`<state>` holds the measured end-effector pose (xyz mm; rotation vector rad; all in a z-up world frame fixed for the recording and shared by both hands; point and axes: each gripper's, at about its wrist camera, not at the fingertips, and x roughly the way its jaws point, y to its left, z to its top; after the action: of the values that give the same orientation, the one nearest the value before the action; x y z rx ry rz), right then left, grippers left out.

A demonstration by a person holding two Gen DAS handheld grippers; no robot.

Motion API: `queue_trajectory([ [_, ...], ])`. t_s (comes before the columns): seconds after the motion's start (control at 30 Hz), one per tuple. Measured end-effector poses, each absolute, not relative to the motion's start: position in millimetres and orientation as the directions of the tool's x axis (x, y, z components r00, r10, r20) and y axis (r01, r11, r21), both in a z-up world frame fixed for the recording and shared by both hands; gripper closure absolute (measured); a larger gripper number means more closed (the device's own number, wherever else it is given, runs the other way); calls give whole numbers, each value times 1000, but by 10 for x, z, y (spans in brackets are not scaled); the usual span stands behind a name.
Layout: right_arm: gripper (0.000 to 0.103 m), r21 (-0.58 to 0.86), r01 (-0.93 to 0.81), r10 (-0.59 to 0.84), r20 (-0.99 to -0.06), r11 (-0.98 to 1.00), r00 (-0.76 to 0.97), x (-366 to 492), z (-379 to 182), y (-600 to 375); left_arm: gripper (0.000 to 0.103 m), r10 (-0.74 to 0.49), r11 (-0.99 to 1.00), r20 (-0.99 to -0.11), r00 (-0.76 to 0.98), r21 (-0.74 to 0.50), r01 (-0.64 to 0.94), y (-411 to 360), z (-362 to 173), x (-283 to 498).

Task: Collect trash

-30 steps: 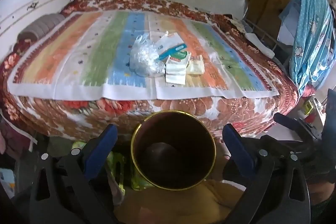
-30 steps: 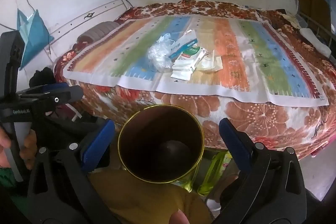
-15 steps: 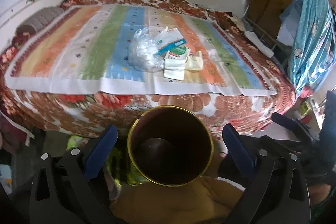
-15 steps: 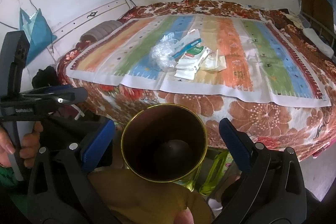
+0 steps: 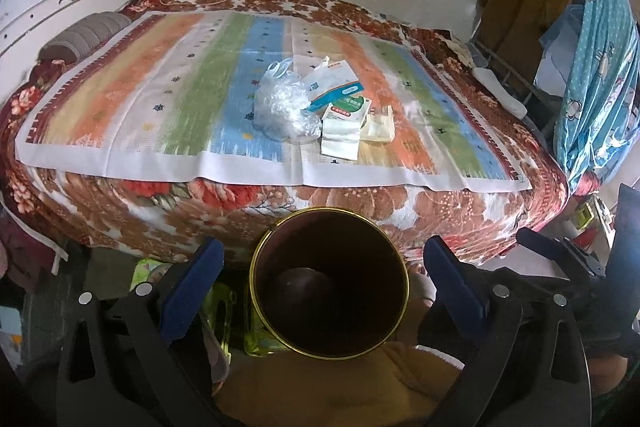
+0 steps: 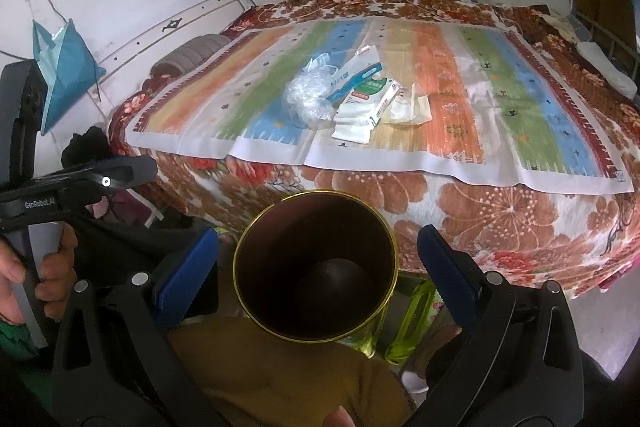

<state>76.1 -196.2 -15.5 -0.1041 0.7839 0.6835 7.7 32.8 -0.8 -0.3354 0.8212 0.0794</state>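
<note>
Both our grippers, left and right, released; bin near, between fingers; trash pile far on bed.

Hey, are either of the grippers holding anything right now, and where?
Nothing is held. The left gripper and right gripper both stand open, apart from the brown can, with the trash pile untouched on the bed.

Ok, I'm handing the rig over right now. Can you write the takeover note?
Left gripper: open, empty.
Right gripper: open, empty.
Both hang over the gold-rimmed bin, which sits between them below the bed edge.
Trash sits in one pile on the striped cloth: crumpled clear bag, white packets, cream wrapper.
Done: nothing collected yet.
Left: pick up each piece and drop it in the bin.
</note>
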Motion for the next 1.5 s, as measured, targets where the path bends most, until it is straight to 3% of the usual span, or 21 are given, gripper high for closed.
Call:
queue_trajectory([
  [1.27,9,173,-665,567,-697,727,438,804,-156,-1801,6,-73,916,-747,661,-312,-251,429,-14,192],
  [1.5,9,237,-658,598,-695,715,399,1002,-93,-1774,6,-84,937,-739,668,-286,-200,375,115,356],
])
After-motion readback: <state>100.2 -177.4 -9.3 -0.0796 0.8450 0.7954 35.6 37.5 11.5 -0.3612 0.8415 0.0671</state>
